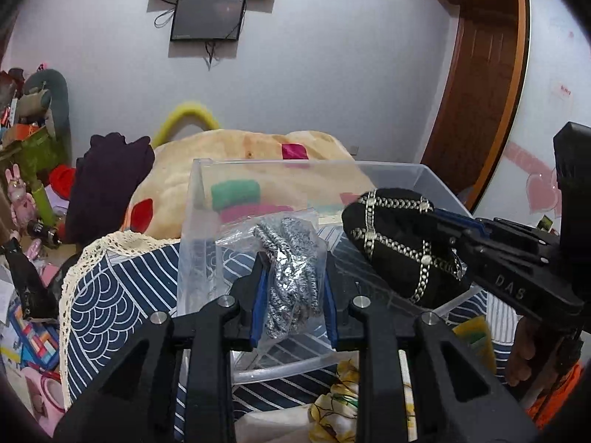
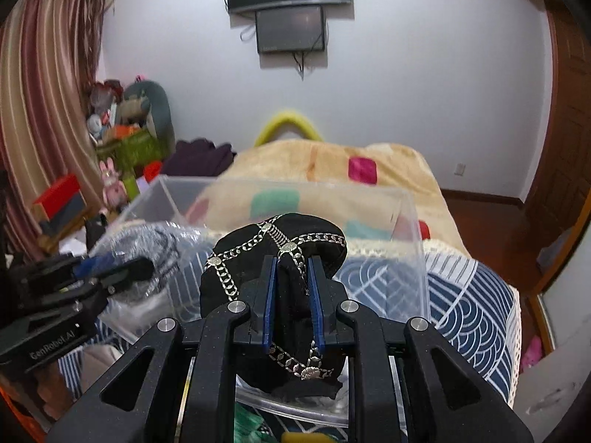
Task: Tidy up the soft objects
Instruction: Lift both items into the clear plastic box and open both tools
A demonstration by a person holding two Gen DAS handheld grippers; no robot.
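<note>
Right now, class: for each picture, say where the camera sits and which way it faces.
Left wrist: on the left hand-held gripper, facing the bed and wall over a clear bin; grips a bagged grey knit; right hand-held gripper shows.
Right wrist: on the right hand-held gripper, same way; grips a black chained hat; left hand-held gripper shows.
Shared: bin, hat, wall screens.

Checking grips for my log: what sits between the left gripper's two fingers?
In the left wrist view, the left gripper is shut on a clear bag of grey knit fabric, held over the clear plastic bin.
</note>
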